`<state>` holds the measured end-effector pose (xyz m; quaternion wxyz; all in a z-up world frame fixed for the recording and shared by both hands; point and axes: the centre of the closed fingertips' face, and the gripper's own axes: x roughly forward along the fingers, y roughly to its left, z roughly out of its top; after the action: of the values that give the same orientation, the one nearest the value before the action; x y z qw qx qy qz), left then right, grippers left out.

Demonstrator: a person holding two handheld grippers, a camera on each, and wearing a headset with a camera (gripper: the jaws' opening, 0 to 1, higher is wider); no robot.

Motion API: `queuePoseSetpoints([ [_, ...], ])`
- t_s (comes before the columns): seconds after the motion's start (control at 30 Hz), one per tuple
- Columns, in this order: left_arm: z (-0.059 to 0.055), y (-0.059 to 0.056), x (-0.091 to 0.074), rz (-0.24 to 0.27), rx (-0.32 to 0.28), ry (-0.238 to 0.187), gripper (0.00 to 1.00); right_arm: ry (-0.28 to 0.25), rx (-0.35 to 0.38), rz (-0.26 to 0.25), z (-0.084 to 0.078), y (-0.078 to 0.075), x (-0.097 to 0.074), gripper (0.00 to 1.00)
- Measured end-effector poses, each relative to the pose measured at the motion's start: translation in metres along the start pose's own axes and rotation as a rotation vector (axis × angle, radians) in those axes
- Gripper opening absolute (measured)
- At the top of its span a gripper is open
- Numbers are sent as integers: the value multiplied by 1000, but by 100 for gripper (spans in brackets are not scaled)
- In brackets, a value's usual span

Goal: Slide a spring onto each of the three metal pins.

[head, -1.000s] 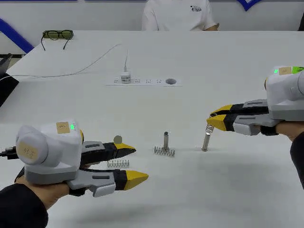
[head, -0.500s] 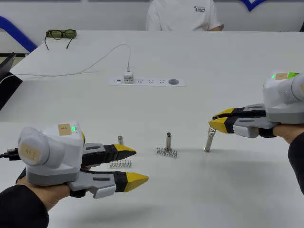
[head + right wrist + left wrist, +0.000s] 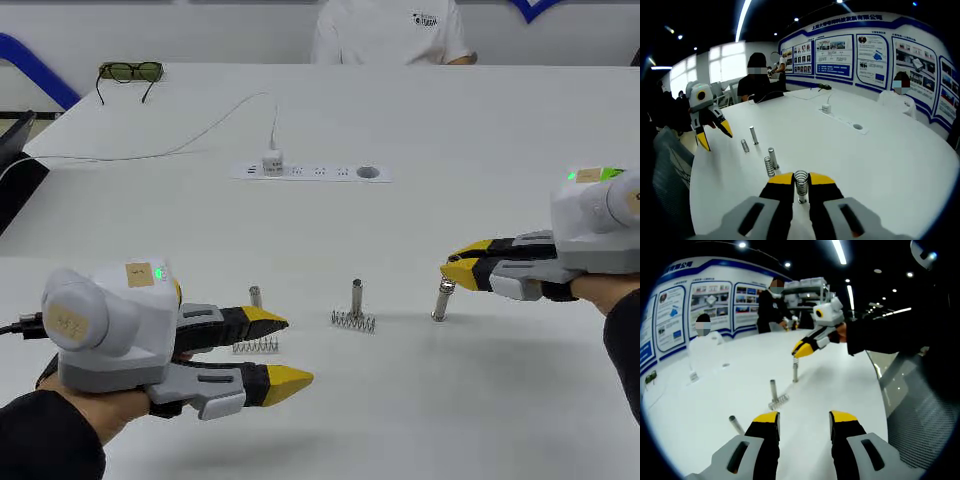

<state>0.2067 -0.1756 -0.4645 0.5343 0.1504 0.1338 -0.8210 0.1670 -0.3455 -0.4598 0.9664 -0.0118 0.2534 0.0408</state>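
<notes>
Roughly a third of the job looks done, or nearly so. Seen from the head view, the right pin (image 3: 439, 303) stands on the white table (image 3: 480, 400) at 3 o'clock from the middle pin (image 3: 357, 296). The first spring (image 3: 446, 287) sits around its top end, not yet down to the base as far as I can judge. The right gripper (image 3: 452, 264) hangs just at 12 o'clock of that pin top. In the right gripper view its yellow-tipped jaws stand close together with the spring between them, but whether they pinch the coil or merely flank it I cannot tell. The middle pin is bare, with the second spring (image 3: 352, 321) lying on its side at the pin's foot, toward 6 o'clock. The left pin (image 3: 255, 296), at 9 o'clock from the middle one, is bare too. The third spring (image 3: 255, 346) lies flat on the table at 6 o'clock from it, near the tips of the left gripper (image 3: 297, 350). That gripper's jaws are spread wide, hold nothing, and point toward 3 o'clock. Left to do, by my reading: seat the first spring fully if needed, then pick up the two loose springs and thread one over each bare pin.
</notes>
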Motion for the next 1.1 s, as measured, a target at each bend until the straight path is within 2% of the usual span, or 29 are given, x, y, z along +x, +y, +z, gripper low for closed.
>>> queuePoseSetpoints([
  [0.5,-1,-1,1,0,0,6,40,29,13,-15,-21,-1,11,12],
  [1.1,-3,0,2,4,-6,8,40,78,28,-21,-38,2,17,12],
])
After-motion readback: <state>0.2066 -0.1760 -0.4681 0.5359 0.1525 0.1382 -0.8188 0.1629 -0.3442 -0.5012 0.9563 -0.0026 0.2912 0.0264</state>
